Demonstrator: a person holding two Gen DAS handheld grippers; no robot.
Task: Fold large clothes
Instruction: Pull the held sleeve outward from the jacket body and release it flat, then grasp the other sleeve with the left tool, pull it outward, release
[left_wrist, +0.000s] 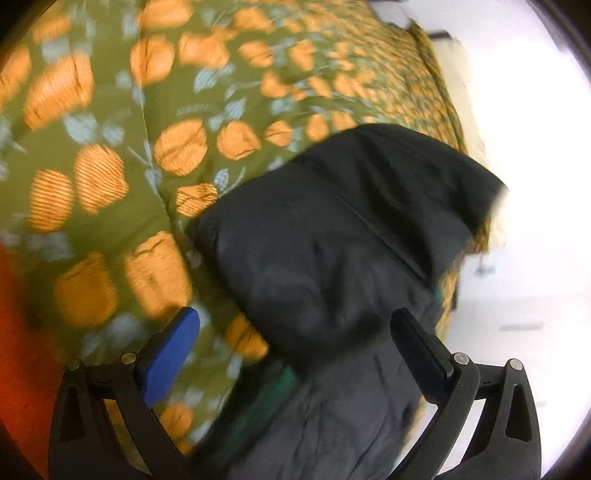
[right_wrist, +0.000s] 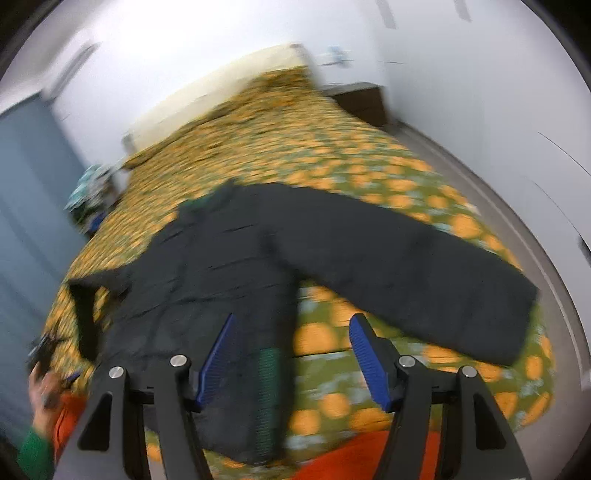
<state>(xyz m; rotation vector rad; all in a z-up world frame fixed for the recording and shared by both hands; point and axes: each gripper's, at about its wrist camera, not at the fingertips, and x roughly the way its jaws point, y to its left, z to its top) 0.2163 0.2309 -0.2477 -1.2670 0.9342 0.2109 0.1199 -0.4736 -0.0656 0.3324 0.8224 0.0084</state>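
A black padded jacket (right_wrist: 229, 273) lies spread on the green and orange bedspread (right_wrist: 332, 155), one sleeve (right_wrist: 424, 273) stretched out to the right. A green lining strip (right_wrist: 267, 387) shows at its near hem. My right gripper (right_wrist: 291, 350) hovers above the hem, open, its blue pads (right_wrist: 218, 358) wide apart and holding nothing. In the left wrist view a folded-over bulge of the jacket (left_wrist: 351, 229) lies by the bed's edge. My left gripper (left_wrist: 295, 332) stands open just above it, with fabric below the gap and neither finger pressing it.
The bedspread (left_wrist: 110, 147) fills the left wrist view, bright floor to its right. A wooden nightstand (right_wrist: 362, 99) stands at the far right of the bed and a blue door (right_wrist: 26, 206) at the left. Red-orange cloth (right_wrist: 369, 450) and a green-sleeved hand (right_wrist: 40, 395) are nearest.
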